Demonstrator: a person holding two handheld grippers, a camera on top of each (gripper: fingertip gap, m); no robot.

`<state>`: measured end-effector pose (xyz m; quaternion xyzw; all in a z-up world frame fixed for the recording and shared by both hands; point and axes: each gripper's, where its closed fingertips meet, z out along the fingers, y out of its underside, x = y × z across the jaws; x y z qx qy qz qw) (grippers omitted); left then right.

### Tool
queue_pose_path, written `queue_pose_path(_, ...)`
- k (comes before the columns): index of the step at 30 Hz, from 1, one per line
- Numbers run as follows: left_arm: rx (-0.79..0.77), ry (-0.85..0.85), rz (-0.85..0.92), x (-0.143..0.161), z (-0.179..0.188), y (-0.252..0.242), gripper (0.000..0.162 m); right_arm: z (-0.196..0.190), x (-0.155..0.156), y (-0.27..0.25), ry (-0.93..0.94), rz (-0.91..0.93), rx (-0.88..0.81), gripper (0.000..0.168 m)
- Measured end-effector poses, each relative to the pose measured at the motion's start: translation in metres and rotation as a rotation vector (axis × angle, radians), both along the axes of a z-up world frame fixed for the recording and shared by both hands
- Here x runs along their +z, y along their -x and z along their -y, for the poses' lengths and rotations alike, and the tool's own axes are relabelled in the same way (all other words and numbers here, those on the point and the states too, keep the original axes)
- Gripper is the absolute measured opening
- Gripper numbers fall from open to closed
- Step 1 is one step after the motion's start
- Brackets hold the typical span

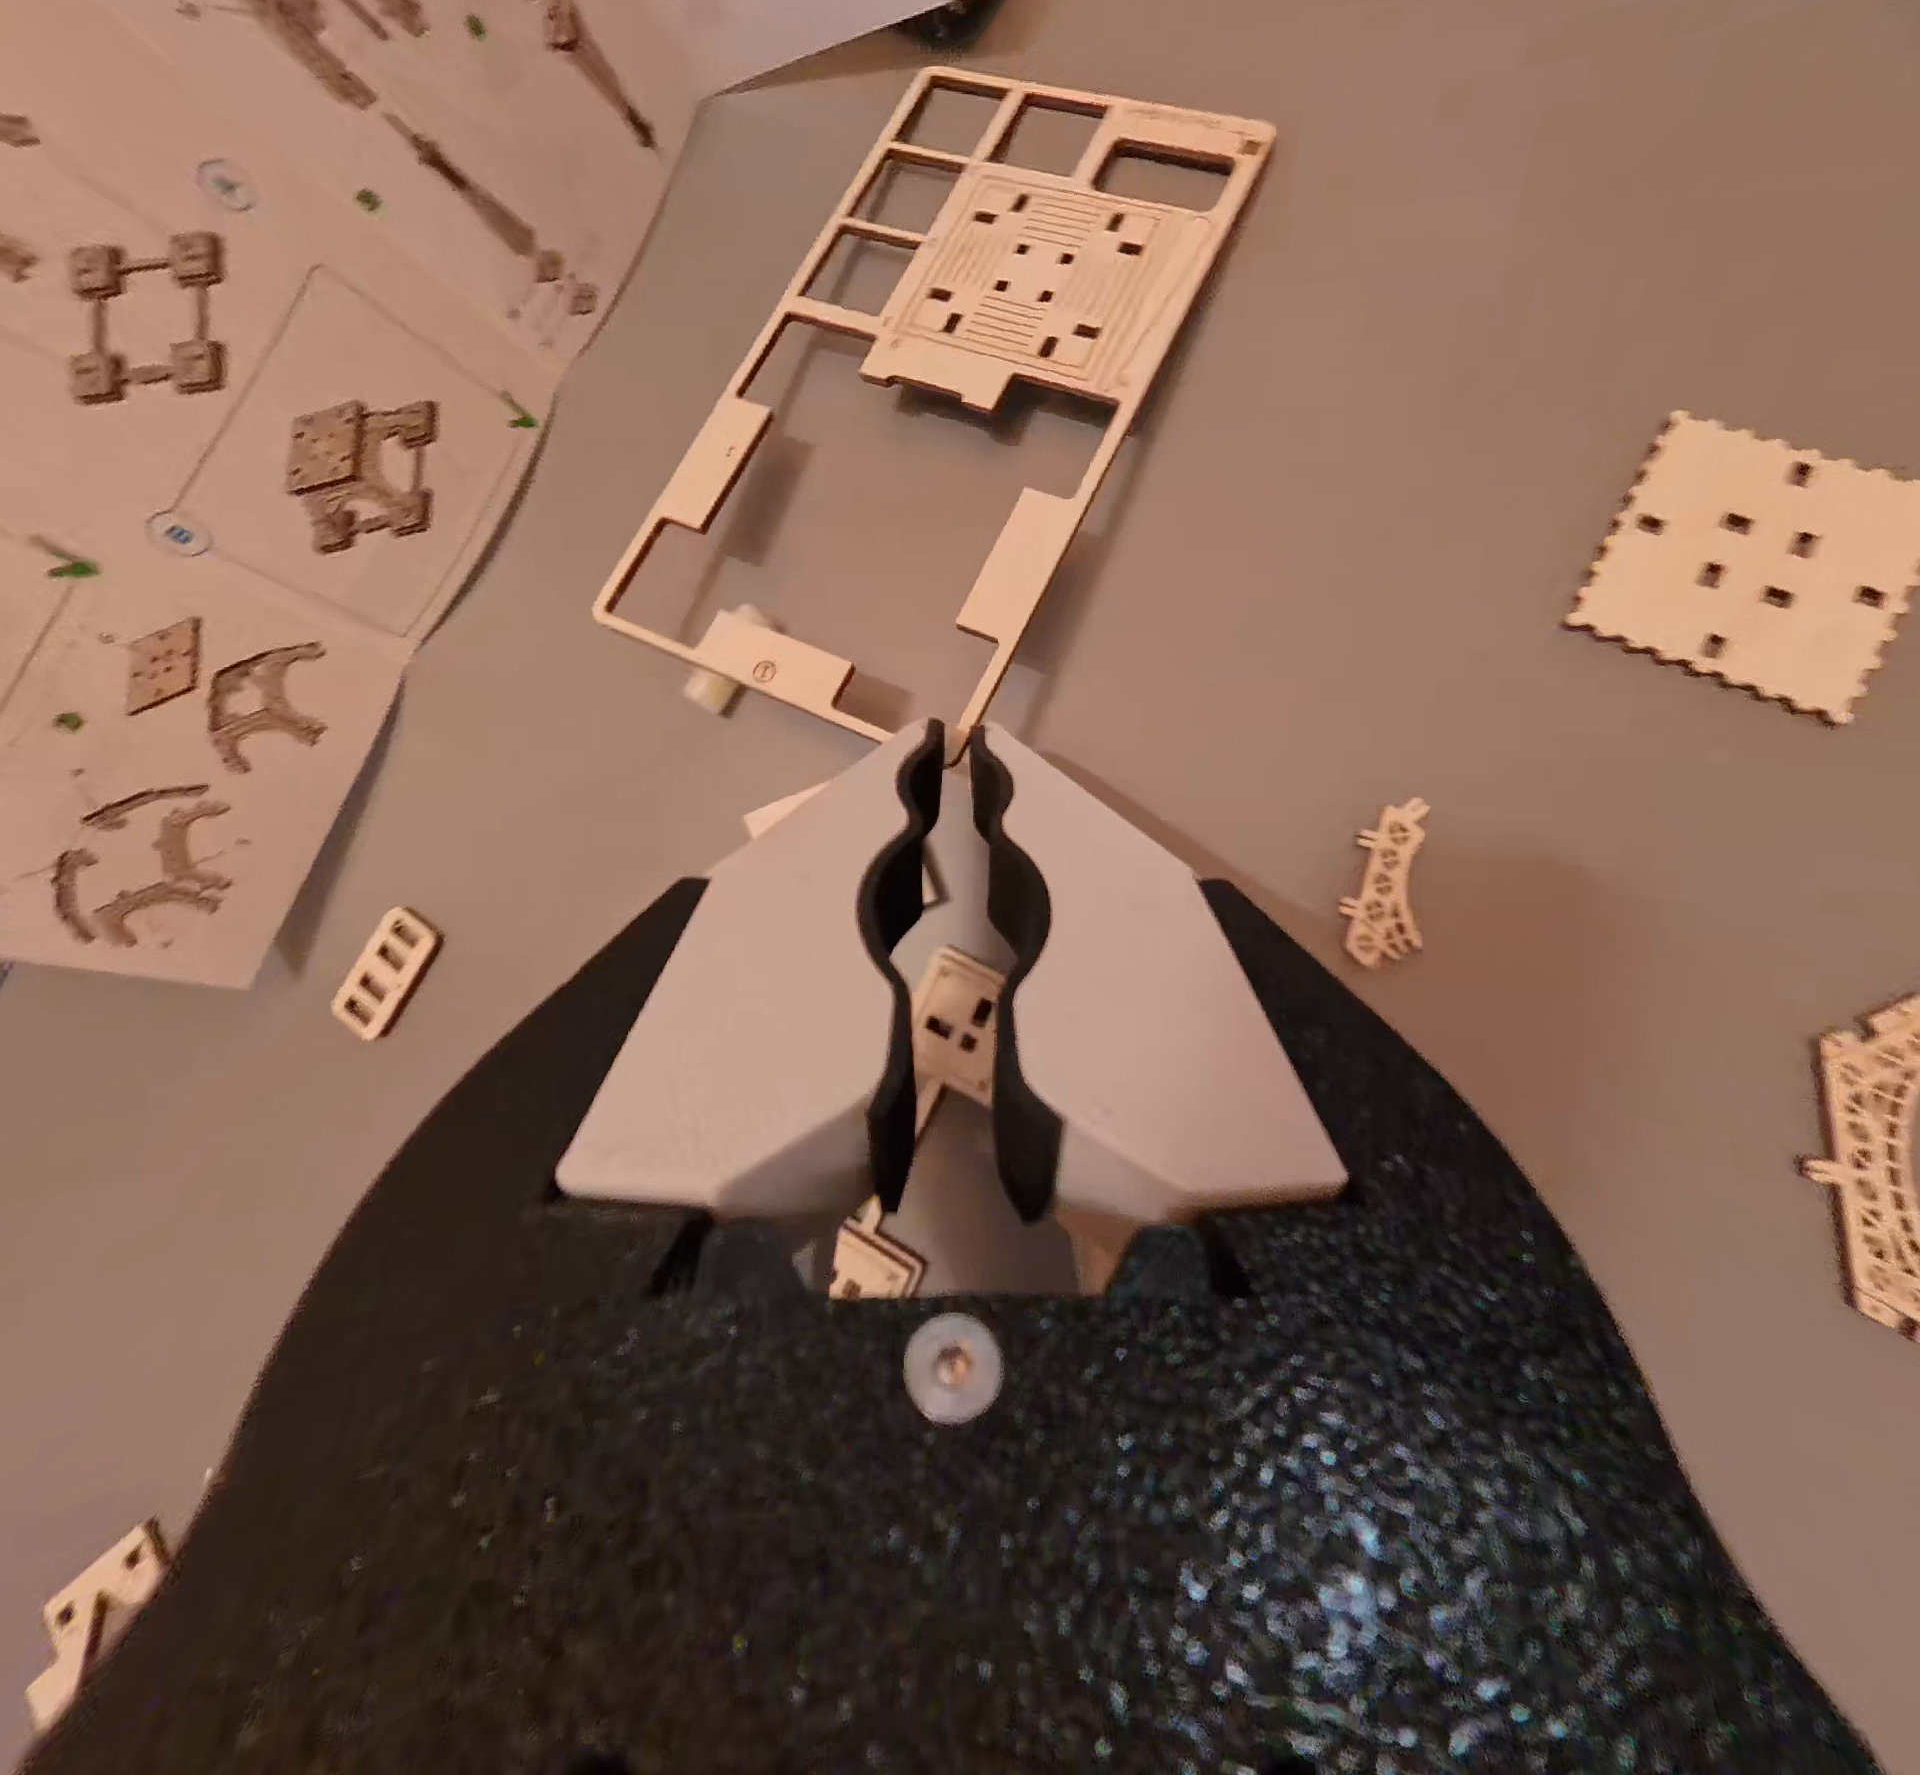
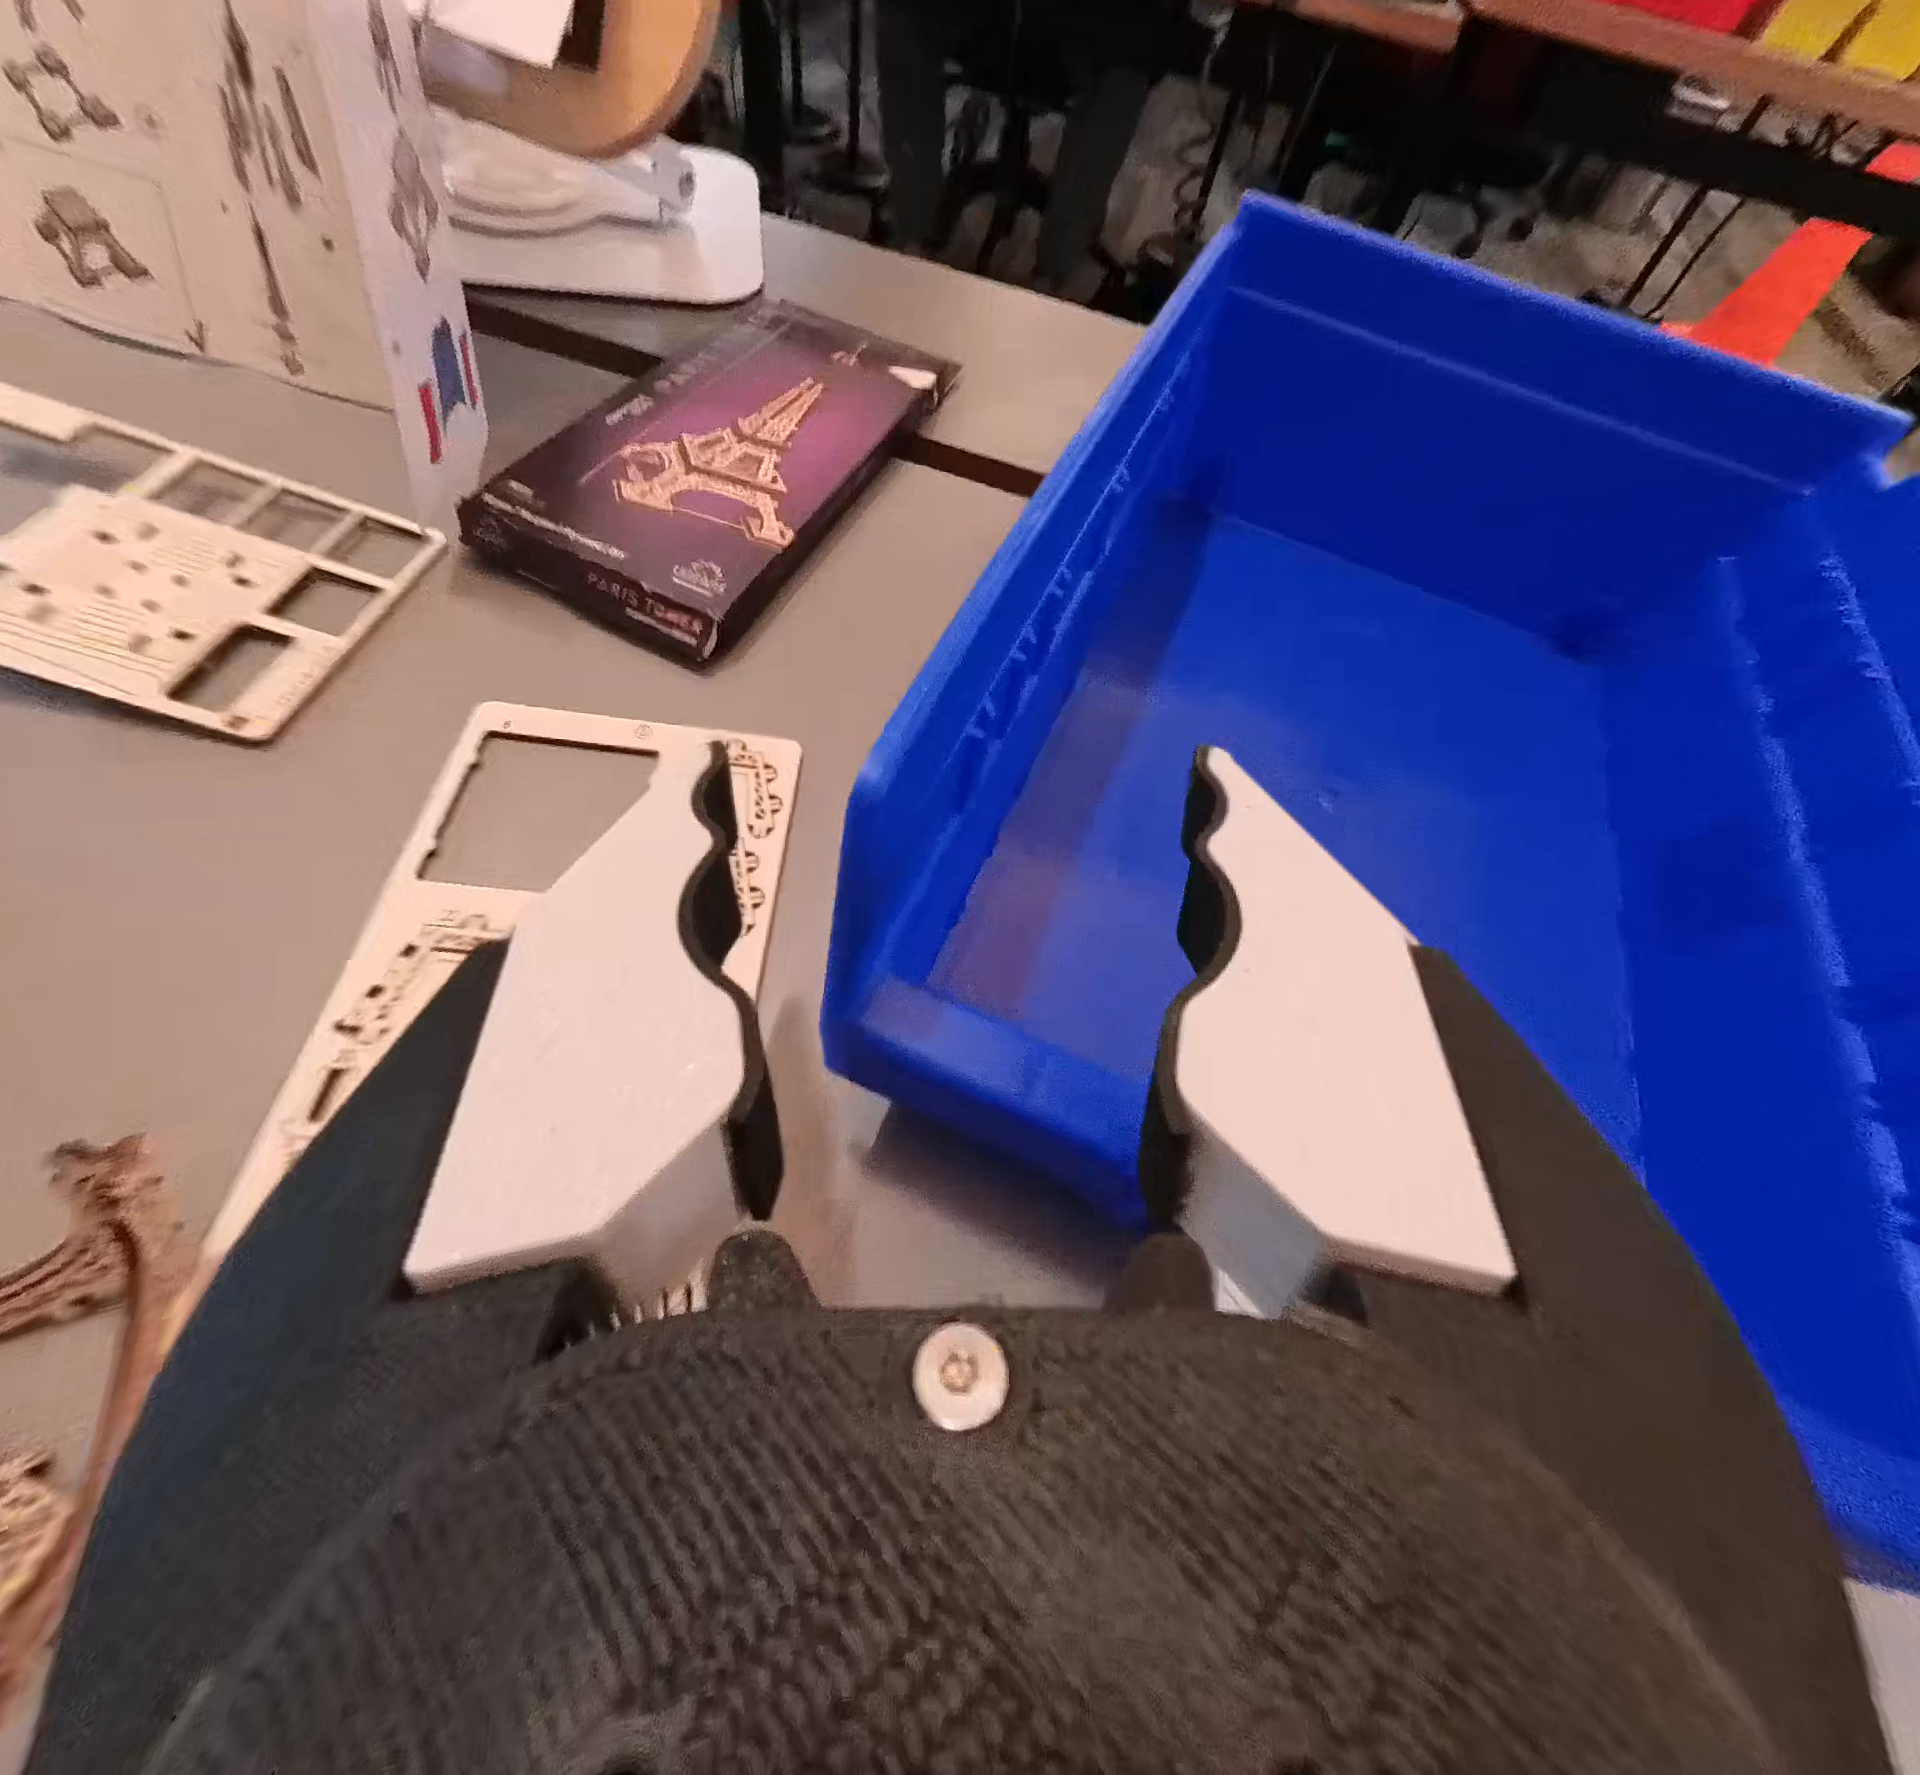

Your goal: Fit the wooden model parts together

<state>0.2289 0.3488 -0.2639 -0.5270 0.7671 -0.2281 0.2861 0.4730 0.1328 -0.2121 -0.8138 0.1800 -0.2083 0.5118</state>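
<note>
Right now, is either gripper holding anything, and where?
Left gripper pinches the wooden parts frame at its near corner. Right gripper is open, holding nothing.

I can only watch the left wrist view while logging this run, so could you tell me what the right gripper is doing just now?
Observer: The right gripper is open and empty, its fingers wide apart.
Operator: Thank you. What lies ahead of it?
Observer: A blue bin, which looks empty, stands on the table right in front.
Operator: Is anything beside that bin?
Observer: A wooden parts sheet lies flat under the gripper's left finger, and a dark kit box sits farther back.
</note>
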Motion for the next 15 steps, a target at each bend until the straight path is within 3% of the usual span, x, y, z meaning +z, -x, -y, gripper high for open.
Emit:
queue_pose_path(2, 0.045, -0.019, 0.021, 0.002, -0.009, -0.001, 0.007, 0.003, -0.009, -0.012, 0.049, 0.044, -0.053, 0.072)
queue_pose_path(6, 0.101, -0.017, 0.083, 0.013, -0.012, 0.000, 0.022, 0.010, -0.006, -0.017, 0.009, 0.089, -0.090, 0.075)
queue_pose_path(10, 0.033, 0.059, 0.154, 0.035, 0.032, -0.009, 0.023, 0.032, 0.000, -0.023, 0.032, 0.159, -0.139, 0.075)
queue_pose_path(15, -0.014, -0.009, 0.187, 0.049, 0.064, -0.011, 0.023, 0.058, 0.019, -0.016, -0.069, 0.162, -0.127, 0.075)
